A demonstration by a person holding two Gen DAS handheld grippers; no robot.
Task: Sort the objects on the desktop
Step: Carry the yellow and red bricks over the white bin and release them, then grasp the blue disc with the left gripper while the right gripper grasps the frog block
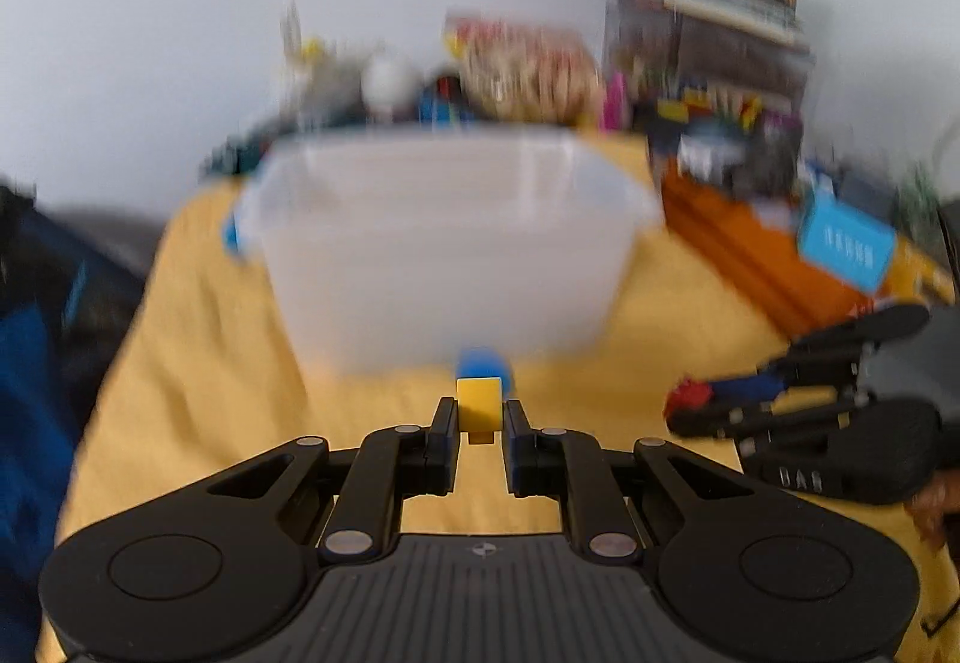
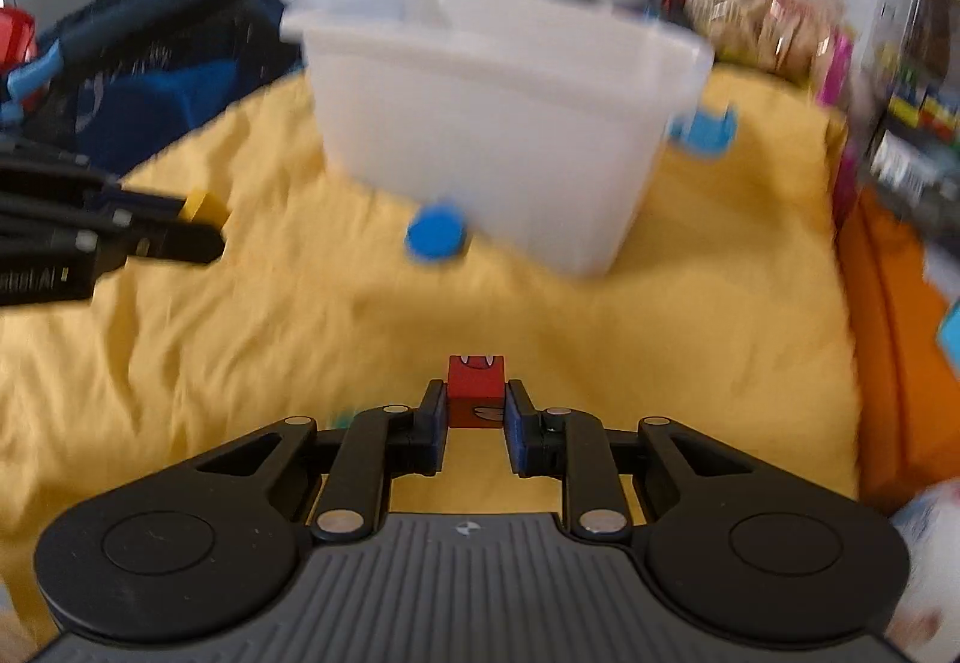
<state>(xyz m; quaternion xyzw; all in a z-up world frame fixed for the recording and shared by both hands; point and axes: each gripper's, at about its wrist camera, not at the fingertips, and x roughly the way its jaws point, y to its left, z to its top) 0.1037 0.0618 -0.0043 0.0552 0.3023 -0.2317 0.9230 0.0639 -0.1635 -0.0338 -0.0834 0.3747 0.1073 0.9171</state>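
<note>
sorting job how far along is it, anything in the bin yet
Done: nothing can be confirmed; the translucent bin is blurred and looks empty.

In hand: the left gripper is shut on a yellow block, and the right gripper on a red block.

Left: both blocks are unplaced, and a blue cap lies on the yellow cloth.

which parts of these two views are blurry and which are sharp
Left wrist view: the left gripper and its yellow block are sharp, while the translucent bin and back clutter smear with motion blur. Right wrist view: the right gripper and red block are crisp; the blue cap is blurred.
</note>
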